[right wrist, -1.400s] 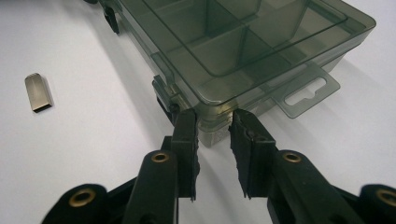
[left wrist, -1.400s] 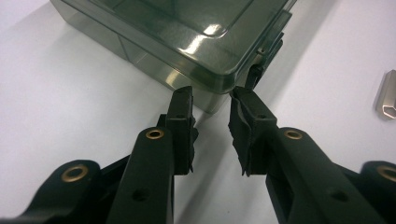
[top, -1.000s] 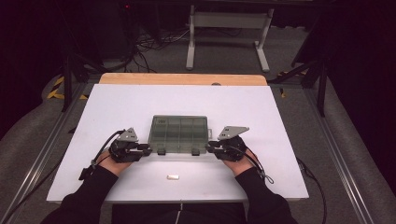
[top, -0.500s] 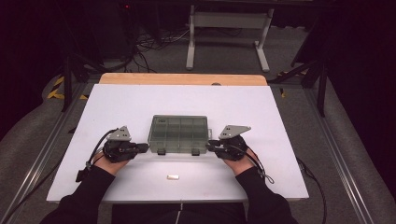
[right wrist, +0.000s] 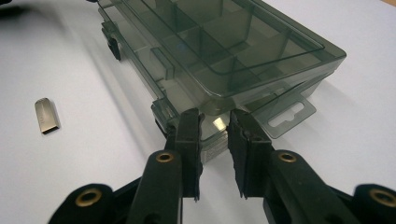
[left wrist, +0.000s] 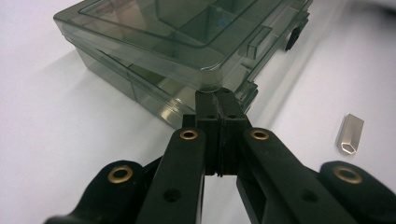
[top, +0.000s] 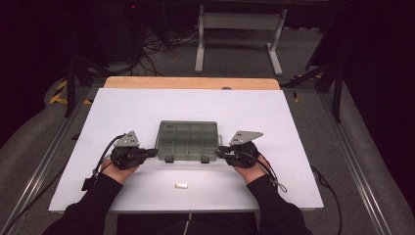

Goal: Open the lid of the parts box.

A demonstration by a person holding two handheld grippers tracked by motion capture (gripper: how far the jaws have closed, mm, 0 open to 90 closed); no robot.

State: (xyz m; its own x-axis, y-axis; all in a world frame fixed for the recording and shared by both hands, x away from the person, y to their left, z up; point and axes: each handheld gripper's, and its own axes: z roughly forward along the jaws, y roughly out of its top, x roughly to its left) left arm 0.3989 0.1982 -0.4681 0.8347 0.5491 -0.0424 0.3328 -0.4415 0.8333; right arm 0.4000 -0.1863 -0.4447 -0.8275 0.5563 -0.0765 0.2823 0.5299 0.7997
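Note:
A smoky clear compartment box [top: 188,139] lies with its lid down in the middle of the white table [top: 147,107]. My left gripper [top: 155,152] points at the box's near left corner. Its jaws have just been closing and now stand shut with nothing between them, the tips [left wrist: 218,100] touching the corner of the box [left wrist: 177,42]. My right gripper [top: 220,152] is at the near right corner. Its jaws [right wrist: 213,116] are shut on the corner edge of the box [right wrist: 233,46], beside the hang tab.
A small silver metal piece [top: 181,186] lies on the table in front of the box, also seen as the metal piece [left wrist: 350,135] and the metal piece [right wrist: 46,115]. A wooden strip [top: 191,82] edges the table's far side. Frames and cables stand on the floor behind.
The left gripper's jaws have closed together at the box's near left corner. The right gripper and the box have stayed where they were.

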